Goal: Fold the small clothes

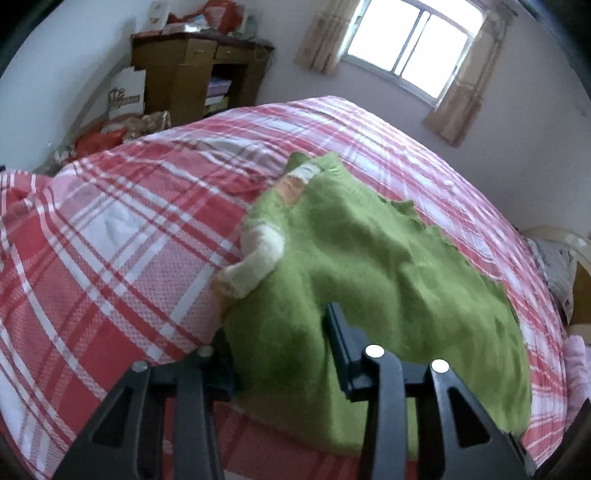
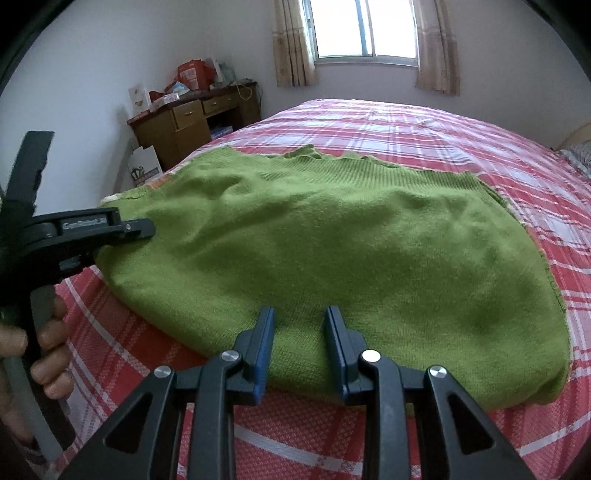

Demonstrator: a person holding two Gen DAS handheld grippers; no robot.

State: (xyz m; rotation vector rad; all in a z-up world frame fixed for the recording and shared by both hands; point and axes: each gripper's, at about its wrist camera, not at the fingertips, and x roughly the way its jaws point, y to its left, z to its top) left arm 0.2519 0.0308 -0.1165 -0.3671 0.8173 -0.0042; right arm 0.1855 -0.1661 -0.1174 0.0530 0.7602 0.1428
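Observation:
A small green knitted sweater (image 2: 332, 243) lies folded on the red and white plaid bedspread (image 2: 443, 140). In the left wrist view the sweater (image 1: 388, 273) shows a white and orange sleeve (image 1: 255, 258) sticking out at its left side. My left gripper (image 1: 277, 332) is open, its jaws wide apart over the sweater's near left edge; the left finger is partly hidden by the cloth. It also shows at the left of the right wrist view (image 2: 122, 229). My right gripper (image 2: 300, 332) is open and empty, jaws astride the sweater's near edge.
A brown wooden desk (image 2: 192, 122) piled with boxes stands against the far wall left of the bed. A curtained window (image 2: 364, 29) is behind the bed. Bags and boxes (image 1: 122, 99) sit on the floor by the desk. A pillow (image 1: 554, 266) lies at the right.

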